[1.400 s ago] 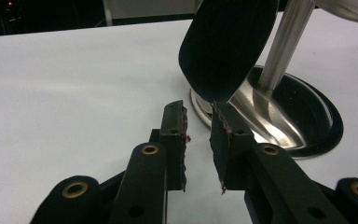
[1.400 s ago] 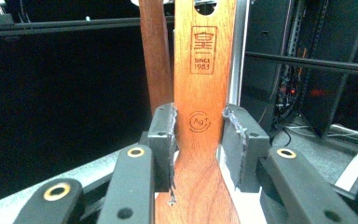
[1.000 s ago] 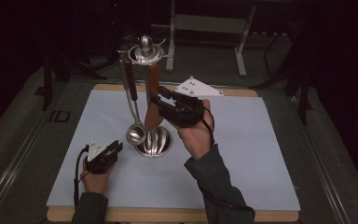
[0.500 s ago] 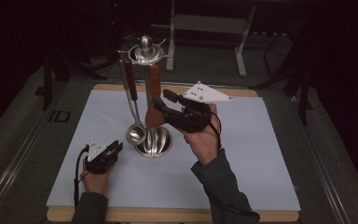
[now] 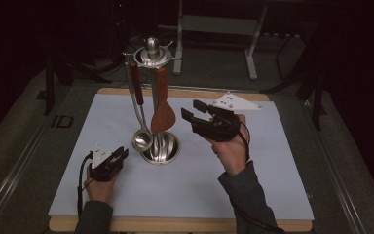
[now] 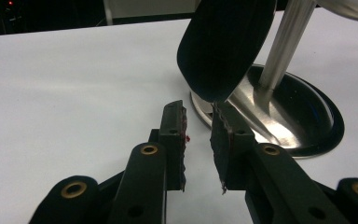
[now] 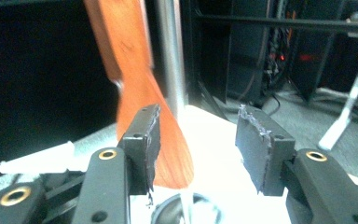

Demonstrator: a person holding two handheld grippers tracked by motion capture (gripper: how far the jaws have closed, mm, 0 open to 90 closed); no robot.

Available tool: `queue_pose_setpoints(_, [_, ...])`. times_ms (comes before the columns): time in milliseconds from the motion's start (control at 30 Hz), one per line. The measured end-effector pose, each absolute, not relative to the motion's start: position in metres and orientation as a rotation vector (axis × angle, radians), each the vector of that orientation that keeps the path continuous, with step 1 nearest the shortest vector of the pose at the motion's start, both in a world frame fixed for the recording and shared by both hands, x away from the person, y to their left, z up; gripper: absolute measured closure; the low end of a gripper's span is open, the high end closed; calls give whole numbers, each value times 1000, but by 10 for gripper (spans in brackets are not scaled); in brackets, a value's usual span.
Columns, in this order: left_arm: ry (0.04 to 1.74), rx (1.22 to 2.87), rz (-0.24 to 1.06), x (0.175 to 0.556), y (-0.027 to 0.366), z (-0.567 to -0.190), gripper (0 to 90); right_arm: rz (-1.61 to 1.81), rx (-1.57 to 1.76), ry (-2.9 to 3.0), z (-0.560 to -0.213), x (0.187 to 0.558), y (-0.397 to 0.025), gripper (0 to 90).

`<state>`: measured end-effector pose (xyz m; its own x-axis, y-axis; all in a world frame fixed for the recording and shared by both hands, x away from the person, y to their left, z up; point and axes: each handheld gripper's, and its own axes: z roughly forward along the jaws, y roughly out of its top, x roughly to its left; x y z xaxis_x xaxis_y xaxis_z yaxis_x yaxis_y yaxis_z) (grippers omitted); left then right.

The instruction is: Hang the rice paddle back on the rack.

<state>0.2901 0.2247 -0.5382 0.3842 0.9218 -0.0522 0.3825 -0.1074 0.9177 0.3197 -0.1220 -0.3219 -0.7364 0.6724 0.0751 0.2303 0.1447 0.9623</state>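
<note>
Left gripper (image 5: 118,157) is resting low on the white table mat (image 5: 272,161), near-left corner area, just beside the stand's round base (image 5: 161,148); jaws are sitting at a narrow gap with nothing between them, confirmed in the left gripper view (image 6: 198,128), where the dark ladle bowl (image 6: 223,44) is hanging right above the jaw tips. Next over, the steel utensil stand (image 5: 151,53) is standing upright on the mat, carrying two hanging tools: a steel ladle (image 5: 141,140) on the left with its bowl down near the base, and a wooden spatula (image 5: 162,117) on the right, blade pointing down. Right gripper (image 5: 190,111) is hovering above the mat just right of the spatula blade, jaws spread wide, holding nothing, apart from the wood. In the right gripper view (image 7: 198,140) the spatula (image 7: 142,107) is sitting ahead of the left jaw, beside the stand's post (image 7: 170,51), not between the pads.
</note>
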Motion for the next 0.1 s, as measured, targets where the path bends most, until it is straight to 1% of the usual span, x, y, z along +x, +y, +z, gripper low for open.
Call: queue_pose_setpoints(100, [1165, 1680, 702, 290, 225, -538, 748, 1570, 889, 2078, -335, 321, -136, 498])
